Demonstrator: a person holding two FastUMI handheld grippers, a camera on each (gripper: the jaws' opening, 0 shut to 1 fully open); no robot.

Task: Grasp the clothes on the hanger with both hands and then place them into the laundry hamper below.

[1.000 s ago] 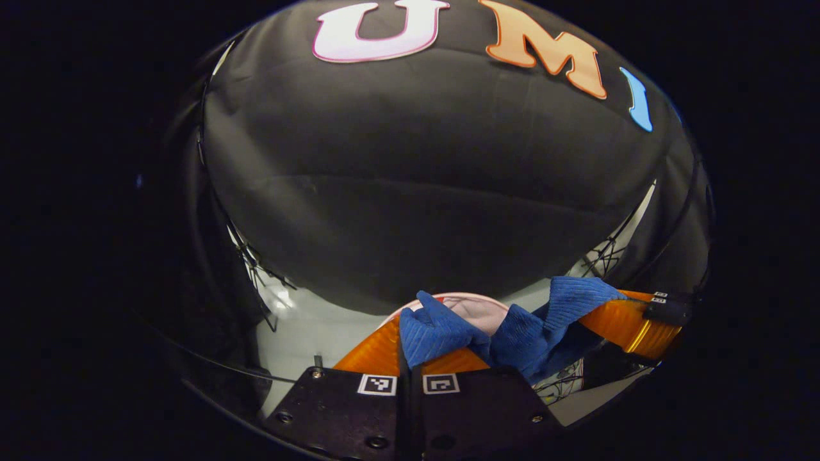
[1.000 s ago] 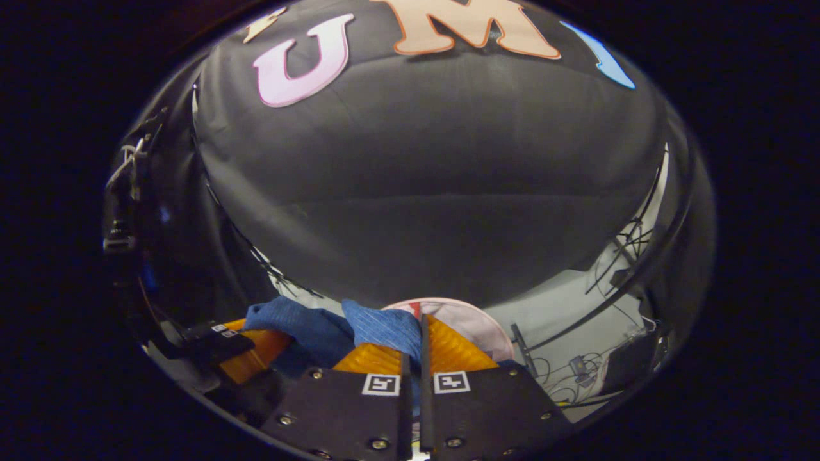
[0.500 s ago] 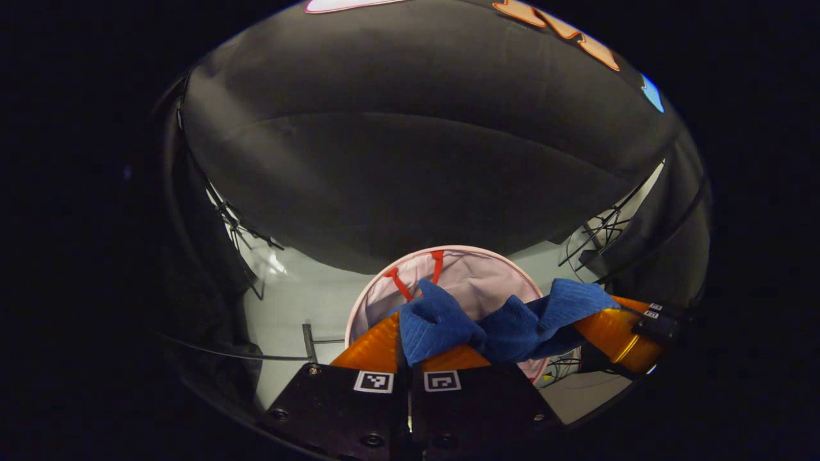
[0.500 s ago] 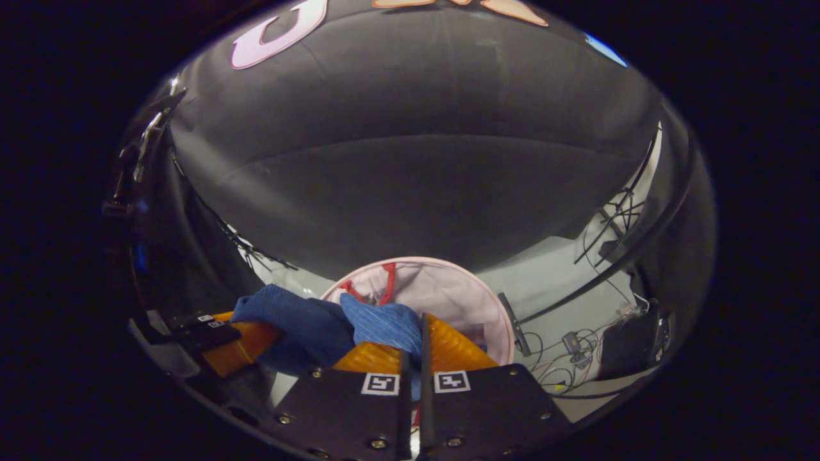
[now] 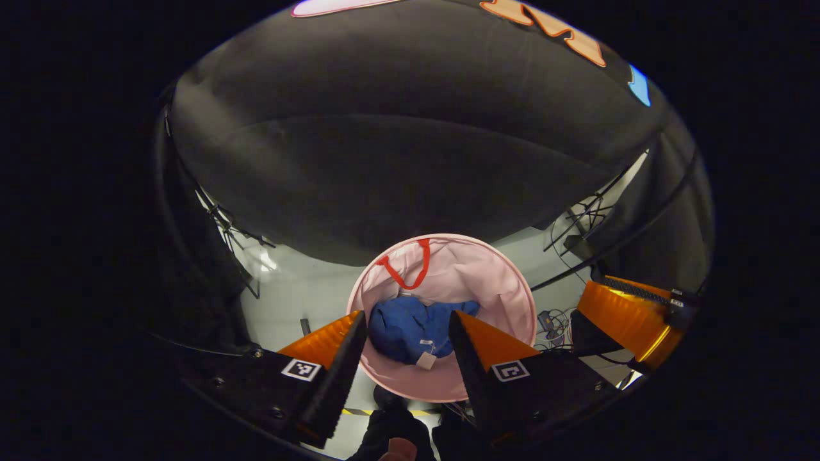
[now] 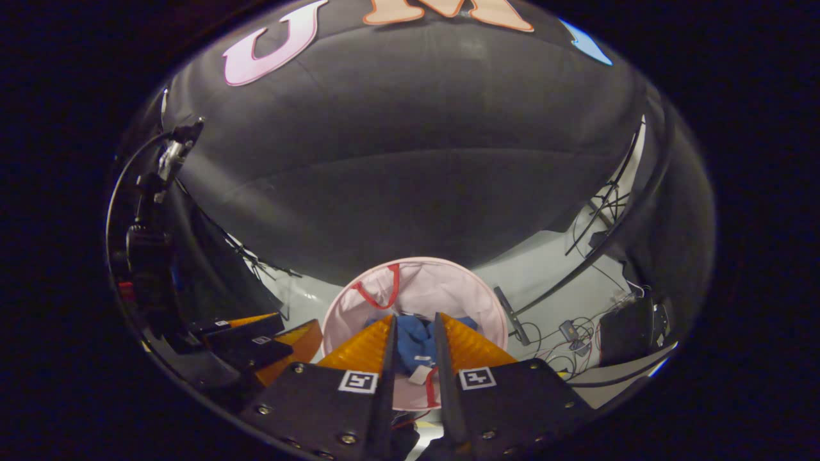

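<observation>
Lying bunched in hamper (image 5: 512, 301): clothes (image 5: 407, 326)

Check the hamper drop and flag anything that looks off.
Nothing stands out. The blue garment lies bunched wholly inside the pink hamper, nothing draped over its rim. Both grippers, left and right, have their jaws apart above it.

Blue knitted clothes (image 5: 407, 328), crumpled into a loose heap with a small pale tag showing on the near edge, lying inside the laundry hamper (image 5: 512, 291). Round, pale pink, soft-walled, open-topped, with a red loop handle (image 5: 410, 269) at the far rim, standing upright on the light floor.
</observation>
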